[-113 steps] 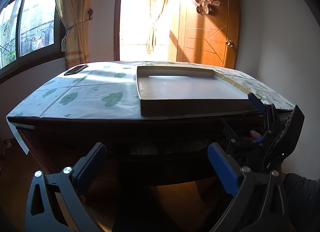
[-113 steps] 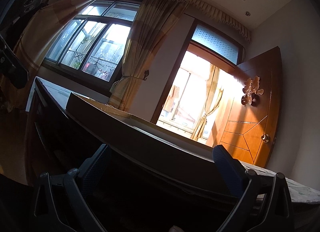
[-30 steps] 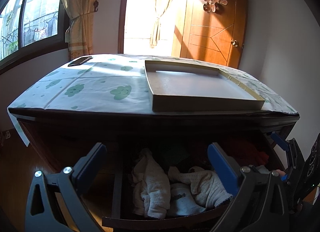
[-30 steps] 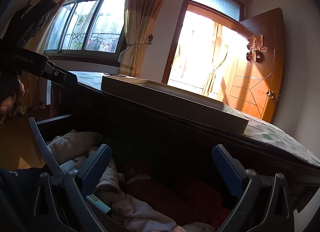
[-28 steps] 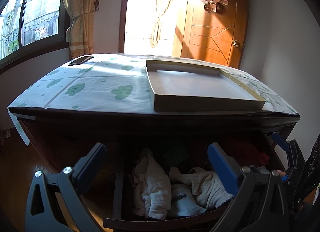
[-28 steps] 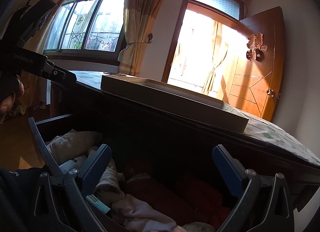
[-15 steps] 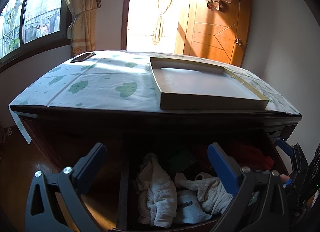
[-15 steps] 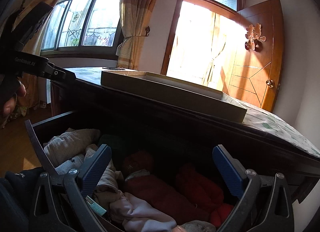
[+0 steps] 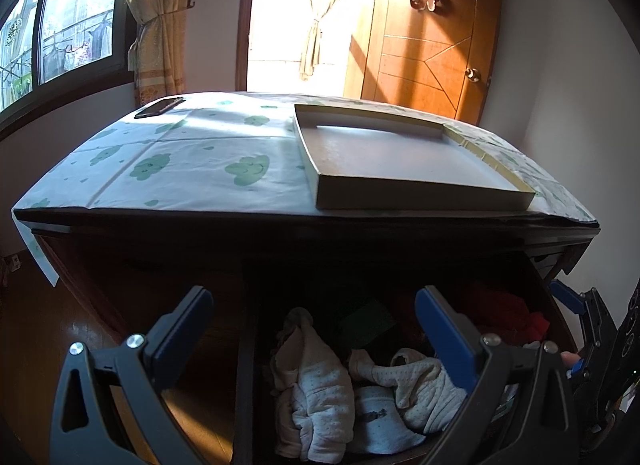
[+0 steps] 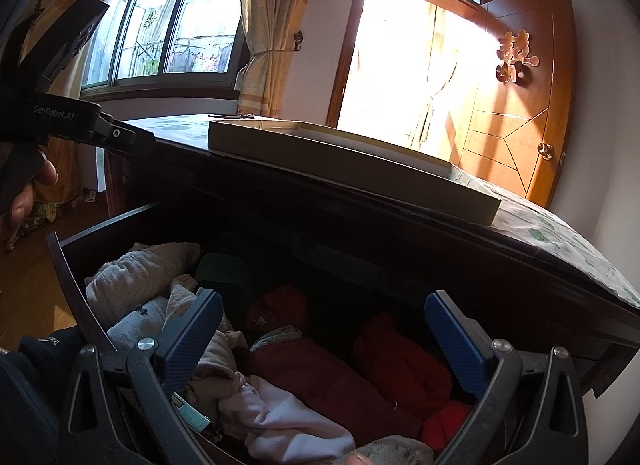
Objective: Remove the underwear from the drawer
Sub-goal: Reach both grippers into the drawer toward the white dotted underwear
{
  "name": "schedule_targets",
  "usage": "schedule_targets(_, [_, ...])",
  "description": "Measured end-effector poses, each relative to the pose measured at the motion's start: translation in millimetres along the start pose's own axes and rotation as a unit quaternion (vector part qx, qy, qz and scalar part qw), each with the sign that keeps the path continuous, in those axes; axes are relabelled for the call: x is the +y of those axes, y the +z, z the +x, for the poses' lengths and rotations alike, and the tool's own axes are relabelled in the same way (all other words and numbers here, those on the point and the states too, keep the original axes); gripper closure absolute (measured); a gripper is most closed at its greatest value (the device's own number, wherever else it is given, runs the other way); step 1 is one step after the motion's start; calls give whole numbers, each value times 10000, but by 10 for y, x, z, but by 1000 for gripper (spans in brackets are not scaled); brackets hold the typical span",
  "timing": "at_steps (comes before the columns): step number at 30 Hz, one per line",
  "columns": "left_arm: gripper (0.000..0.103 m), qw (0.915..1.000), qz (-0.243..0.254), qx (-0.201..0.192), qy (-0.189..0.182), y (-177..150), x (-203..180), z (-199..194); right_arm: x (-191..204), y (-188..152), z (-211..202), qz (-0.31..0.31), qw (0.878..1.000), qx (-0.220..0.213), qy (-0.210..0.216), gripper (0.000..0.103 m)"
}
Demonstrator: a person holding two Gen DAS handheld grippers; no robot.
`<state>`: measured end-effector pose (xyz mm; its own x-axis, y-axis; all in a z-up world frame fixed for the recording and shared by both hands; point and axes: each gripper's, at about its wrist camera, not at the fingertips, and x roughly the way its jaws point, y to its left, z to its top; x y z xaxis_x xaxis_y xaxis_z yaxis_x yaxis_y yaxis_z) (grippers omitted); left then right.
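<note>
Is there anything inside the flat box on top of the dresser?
No, in the left wrist view the flat box on the dresser's cloud-patterned cloth shows only its bare bottom.

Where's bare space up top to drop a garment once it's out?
Free: the patterned cover between the phone at the far left corner and the shallow box; the box floor is bare too. Crowded: the open drawer, packed with clothes.

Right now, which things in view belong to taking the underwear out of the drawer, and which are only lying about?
For the job:
- open drawer
- clothes inside it
- left gripper, open
- right gripper, open

Lying about:
- shallow cardboard tray on the dresser top
- dark phone on the patterned cloth
</note>
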<state>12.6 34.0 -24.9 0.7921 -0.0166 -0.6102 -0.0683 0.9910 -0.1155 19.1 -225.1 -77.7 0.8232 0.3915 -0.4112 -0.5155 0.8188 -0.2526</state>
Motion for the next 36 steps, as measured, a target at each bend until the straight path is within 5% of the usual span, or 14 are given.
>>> schedule_targets(10, [0, 9994, 265, 223, -76, -38, -76, 56, -66, 2, -20, 131, 9997, 168, 153, 1])
schedule_targets(17, [0, 9964, 507, 665, -100, -158, -139, 219, 8, 97, 210, -228, 9921, 1101, 554, 1])
schedule_targets(26, [0, 9955, 450, 839, 4, -215, -39, 270, -214, 199, 401, 757, 9807, 1579, 867, 1])
schedule_targets(30, [0, 9952, 424, 880, 19, -221, -27, 277, -156, 243, 567, 991, 9589, 2117, 1609, 1])
schedule_targets(36, [0, 9956, 349, 865, 37, -205, 31, 266, 81, 239, 793, 827, 9353, 2778, 2031, 1])
